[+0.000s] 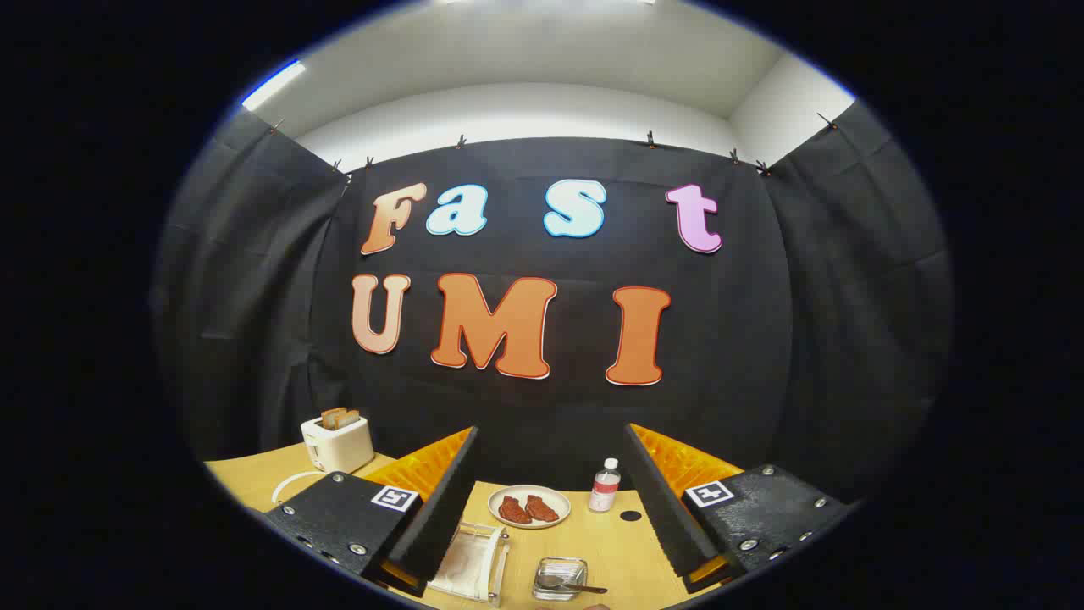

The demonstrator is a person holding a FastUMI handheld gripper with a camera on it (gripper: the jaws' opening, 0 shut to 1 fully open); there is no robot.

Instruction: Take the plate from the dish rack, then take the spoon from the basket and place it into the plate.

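My gripper (550,517) is open, held high above the wooden table (610,542), with nothing between its fingers. Below and between the fingers, near the left one, stands a white dish rack (474,563) with a pale plate lying in it. Just right of the rack sits a small clear basket (559,579) holding a spoon (580,586) whose handle sticks out to the right.
Beyond the rack a round plate with two reddish-brown pieces of food (528,507) lies on the table. A small bottle (605,487) and a dark disc (631,515) are to its right. A white toaster with toast (337,440) stands far left, its cord trailing.
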